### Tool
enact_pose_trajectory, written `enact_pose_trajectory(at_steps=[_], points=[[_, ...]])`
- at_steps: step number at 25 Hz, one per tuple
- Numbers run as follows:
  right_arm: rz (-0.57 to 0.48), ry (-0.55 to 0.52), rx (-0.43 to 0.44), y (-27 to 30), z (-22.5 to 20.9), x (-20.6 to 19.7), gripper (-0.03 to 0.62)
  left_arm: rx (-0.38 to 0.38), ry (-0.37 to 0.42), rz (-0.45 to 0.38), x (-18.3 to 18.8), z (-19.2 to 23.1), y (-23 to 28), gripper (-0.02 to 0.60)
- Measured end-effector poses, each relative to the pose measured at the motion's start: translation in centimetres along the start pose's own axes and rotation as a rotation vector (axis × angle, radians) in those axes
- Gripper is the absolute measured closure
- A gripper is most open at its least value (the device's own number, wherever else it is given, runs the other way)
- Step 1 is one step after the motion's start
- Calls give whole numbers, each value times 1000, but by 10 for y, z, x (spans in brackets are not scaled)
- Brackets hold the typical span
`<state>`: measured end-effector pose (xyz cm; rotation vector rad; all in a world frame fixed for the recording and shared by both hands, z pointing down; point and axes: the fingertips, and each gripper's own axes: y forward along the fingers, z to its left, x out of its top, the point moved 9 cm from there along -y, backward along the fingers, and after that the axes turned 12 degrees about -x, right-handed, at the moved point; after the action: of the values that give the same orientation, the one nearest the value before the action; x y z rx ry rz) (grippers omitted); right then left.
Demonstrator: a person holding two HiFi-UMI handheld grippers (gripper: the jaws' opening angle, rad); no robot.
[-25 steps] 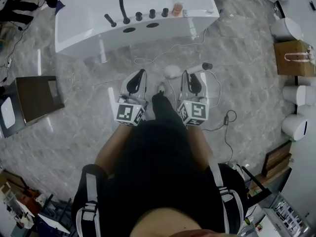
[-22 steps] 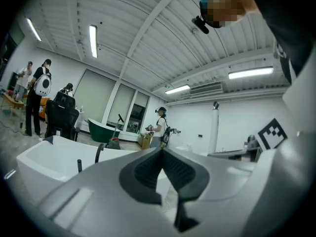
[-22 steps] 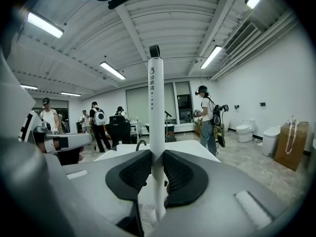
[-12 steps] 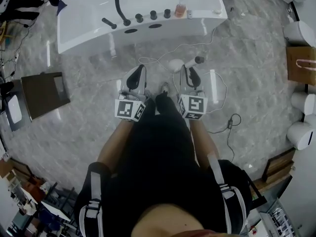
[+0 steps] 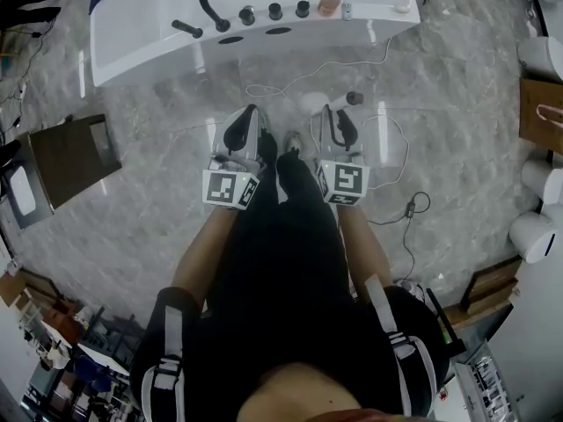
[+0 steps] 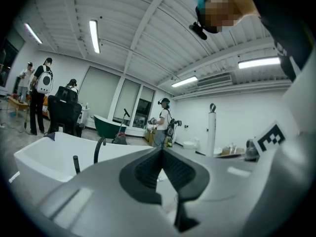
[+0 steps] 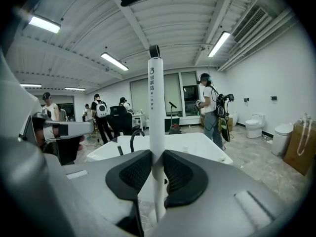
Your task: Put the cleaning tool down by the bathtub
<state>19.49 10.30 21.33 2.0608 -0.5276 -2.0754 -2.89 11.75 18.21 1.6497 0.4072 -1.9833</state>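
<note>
Two grippers sit low in the middle of the head view, and the white bathtub (image 5: 149, 26) runs across the top of the frame. Your right gripper (image 7: 157, 164) has its fingers pinching the cleaning tool (image 7: 156, 112). It is a thin white stick with a dark cap on top. The stick stands almost straight up between the fingers, and in the right gripper view the tub is just behind it. Your left gripper (image 6: 161, 154) holds nothing, and its fingers are pressed together at the tips.

I think the tool is not down yet. I cannot see its bottom end touch the floor (image 5: 141, 209). It is near the tub but not right beside it.

Some things could go wrong from here:

- **Slipping:** The stick looks smooth and round, and you hold it at one spot only. It may slide or swing if you tip your hand fast.
- **Dropping:** If you let go while it is high, it could bang on the hard floor and roll away from the tub.
- **Falling over:** If you stand it up, it will likely fall. Laying it flat looks safer.
- **Catching:** A thin cable (image 5: 409, 207) lies on the floor at the right, and a white round thing (image 5: 310, 104) sits just above your right gripper in the frame. The tool could catch on them.
- **Your foot:** Your own foot (image 5: 288, 148) is between the grippers, so mind it.
- **Bumping:** If you reach too far, the stick may knock the tub wall.
</note>
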Motion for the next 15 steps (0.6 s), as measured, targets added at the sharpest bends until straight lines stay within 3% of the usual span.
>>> enact_pose_trajectory(at_steps=[15], points=[[72,-8,-19,101,20,-77,513,-20,-33,52,-77,78,54,574]])
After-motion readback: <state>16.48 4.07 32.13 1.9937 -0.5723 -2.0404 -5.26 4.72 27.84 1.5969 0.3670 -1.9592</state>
